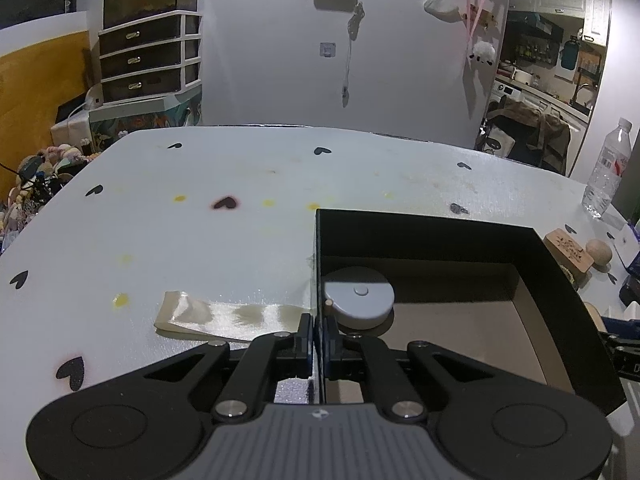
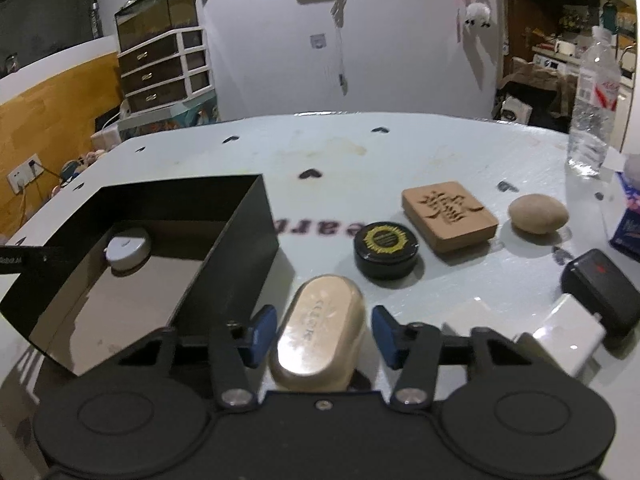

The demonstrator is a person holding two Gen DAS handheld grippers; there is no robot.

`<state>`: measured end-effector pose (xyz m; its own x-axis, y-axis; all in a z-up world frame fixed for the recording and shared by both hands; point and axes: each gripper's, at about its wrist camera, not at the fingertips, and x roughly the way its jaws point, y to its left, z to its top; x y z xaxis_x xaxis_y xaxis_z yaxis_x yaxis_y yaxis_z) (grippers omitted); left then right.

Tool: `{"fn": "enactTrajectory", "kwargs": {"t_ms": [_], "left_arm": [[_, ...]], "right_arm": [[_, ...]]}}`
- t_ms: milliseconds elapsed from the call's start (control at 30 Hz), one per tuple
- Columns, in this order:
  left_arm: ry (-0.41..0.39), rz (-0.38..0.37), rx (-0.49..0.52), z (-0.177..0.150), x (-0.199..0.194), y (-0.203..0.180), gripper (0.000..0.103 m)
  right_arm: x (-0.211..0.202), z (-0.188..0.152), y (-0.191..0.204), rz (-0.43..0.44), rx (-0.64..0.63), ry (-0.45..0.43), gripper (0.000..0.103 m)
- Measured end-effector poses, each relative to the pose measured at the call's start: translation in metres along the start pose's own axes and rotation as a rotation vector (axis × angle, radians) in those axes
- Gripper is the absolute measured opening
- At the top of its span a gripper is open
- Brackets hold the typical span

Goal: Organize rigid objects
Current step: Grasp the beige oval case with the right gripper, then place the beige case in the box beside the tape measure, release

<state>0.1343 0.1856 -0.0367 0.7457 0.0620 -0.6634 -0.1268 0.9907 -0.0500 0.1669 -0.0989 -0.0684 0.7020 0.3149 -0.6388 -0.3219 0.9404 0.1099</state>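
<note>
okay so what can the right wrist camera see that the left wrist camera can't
Only the right wrist view shows the right gripper open around the gold oval tin, plus the black round tin and black case. Only the left wrist view shows the left gripper shut on the black box wall, and the tape strip. Both show the box, the grey tape measure inside it, the carved wooden block, the wooden egg and the water bottle.
</note>
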Motion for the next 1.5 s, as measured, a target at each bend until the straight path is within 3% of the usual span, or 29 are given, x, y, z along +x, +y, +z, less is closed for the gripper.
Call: {"fn": "enactTrajectory", "kwargs": {"t_ms": [500,800,967,1300,1500], "left_arm": [[-0.023,-0.002,-0.035,-0.003,-0.001,0.002,0.004],[-0.030,-0.006,-0.042,-0.004,-0.001,0.004,0.005],[-0.031,-0.007,-0.047,-0.004,-0.001,0.004,0.005],[-0.033,-0.009,-0.046,-0.004,-0.001,0.004,0.005],[-0.035,-0.017,-0.051,-0.005,-0.001,0.005,0.005]], "right_arm": [[-0.017,0.002,-0.003,0.025,0.016,-0.050,0.046],[-0.050,0.048,0.012,0.162,0.019,-0.159,0.046],[-0.026,0.072,0.045,0.270,0.004,-0.064,0.046],[0.049,0.081,0.093,0.240,0.024,0.173,0.046],[0.069,0.082,0.111,0.201,0.020,0.212,0.045]]}}
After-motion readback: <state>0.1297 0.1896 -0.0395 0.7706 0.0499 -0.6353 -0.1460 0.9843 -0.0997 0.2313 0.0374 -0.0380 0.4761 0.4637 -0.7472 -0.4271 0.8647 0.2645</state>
